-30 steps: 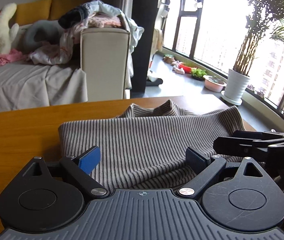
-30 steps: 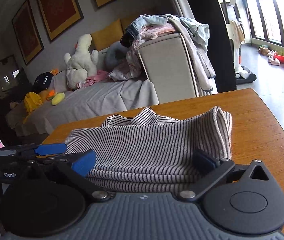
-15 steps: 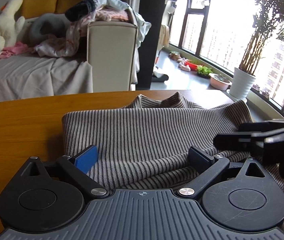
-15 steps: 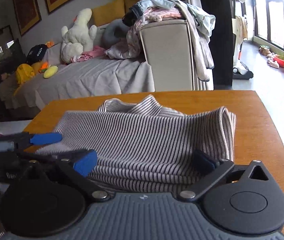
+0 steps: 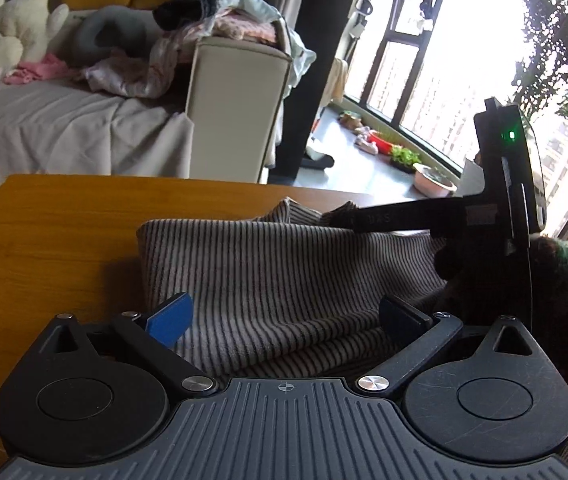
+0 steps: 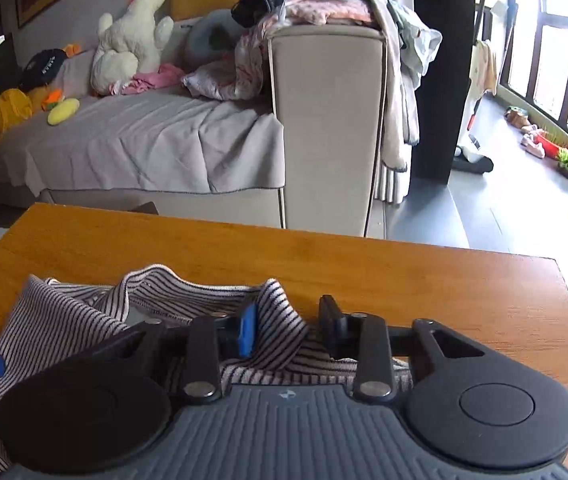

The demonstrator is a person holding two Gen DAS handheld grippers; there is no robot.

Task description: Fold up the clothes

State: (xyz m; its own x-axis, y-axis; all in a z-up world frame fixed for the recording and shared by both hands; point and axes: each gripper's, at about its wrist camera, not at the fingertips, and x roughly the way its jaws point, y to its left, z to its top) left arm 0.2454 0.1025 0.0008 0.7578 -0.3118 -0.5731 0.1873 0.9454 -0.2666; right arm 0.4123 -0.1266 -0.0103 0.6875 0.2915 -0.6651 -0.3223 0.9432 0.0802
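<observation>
Right wrist view: my right claw (image 6: 287, 330) is partly apart around the striped sweater's (image 5: 276, 280) collar on the wooden table (image 6: 403, 272), ready to pinch it for folding. My left claw (image 5: 282, 314) is wide apart over the sweater's near edge.

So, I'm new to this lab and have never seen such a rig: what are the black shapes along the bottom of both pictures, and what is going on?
There is no robot here. A person holds a two-finger gripper in each hand, and a wide-angle camera on each one looks forward along its fingers. One picture comes from the left gripper, the other from the right gripper.

A grey-and-white striped knit sweater lies partly folded on the orange-brown wooden table. The left gripper is wide open over the sweater's near edge and holds nothing. The right gripper has the collar between its fingers, which are set close together. I cannot tell whether it really pinches the cloth. Behind the table stands a grey-covered sofa heaped with clothes.
</observation>
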